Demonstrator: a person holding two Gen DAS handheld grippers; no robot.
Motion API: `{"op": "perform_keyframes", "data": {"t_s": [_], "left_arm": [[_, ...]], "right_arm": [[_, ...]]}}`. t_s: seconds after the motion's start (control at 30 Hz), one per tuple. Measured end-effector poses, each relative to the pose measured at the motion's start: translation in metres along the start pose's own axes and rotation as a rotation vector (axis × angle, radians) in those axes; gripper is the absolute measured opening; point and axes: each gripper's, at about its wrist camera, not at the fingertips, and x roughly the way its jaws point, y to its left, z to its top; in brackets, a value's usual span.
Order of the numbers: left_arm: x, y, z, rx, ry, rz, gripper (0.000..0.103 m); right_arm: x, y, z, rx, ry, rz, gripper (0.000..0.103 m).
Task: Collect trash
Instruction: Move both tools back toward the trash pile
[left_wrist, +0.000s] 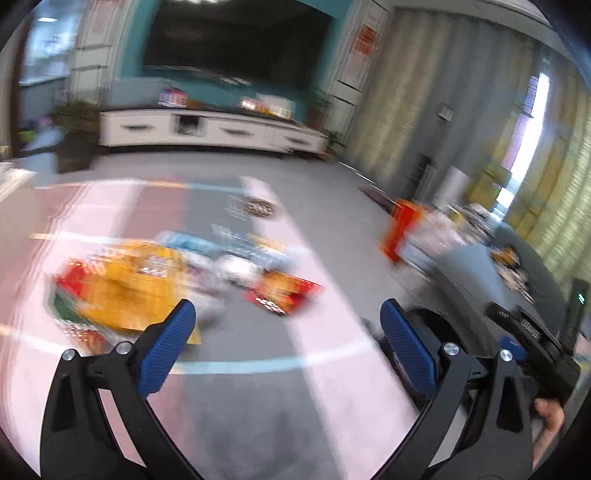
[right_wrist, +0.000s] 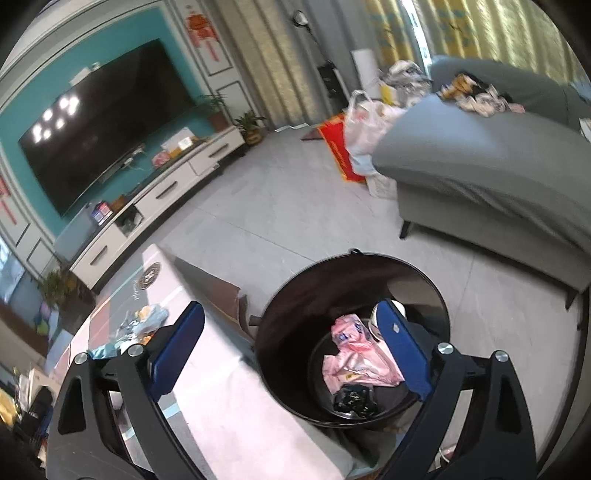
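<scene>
Two grippers, both spread wide with nothing between the pads. The left gripper (left_wrist: 288, 336) hangs over the table (left_wrist: 332, 295), blue pads (left_wrist: 168, 350) well apart, aimed at a blurry litter pile: a yellow snack bag (left_wrist: 129, 284) at about 10 o'clock from the fingertips, a red wrapper (left_wrist: 282, 293) near 12, and something pale blue and crinkly (left_wrist: 221, 247) behind them. The right gripper (right_wrist: 291, 350) sits above the black trash bin (right_wrist: 295, 295), released, with pink wrappers (right_wrist: 354, 362) and a dark scrap (right_wrist: 352, 400) lying at the bottom.

For the next grab, I'd go for the red wrapper since it's closest. Come in low and flat, pinch an edge rather than the puffy middle, and let the blur settle first. Keep the bin side clear so the drop is straight down.
</scene>
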Motion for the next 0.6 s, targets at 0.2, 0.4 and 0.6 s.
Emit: {"op": "perform_keyframes", "data": {"t_s": [0.2,0.4,0.6], "left_arm": [[-0.062,0.086,0.021,-0.108,-0.075,0.191,0.1],[-0.085,0.165,0.01,-0.21,-0.161,0.31,0.1],[-0.045,0.221,-0.013,-0.317,-0.071,0.248,0.1]], "right_arm": [[-0.018,0.031,-0.005,-0.069,-0.057,0.059,0.1],[-0.031,0.076,-0.017,-0.199,-0.096,0.115,0.1],[-0.033,0.116,-0.035,-0.326,-0.102,0.16,0.1]]}}
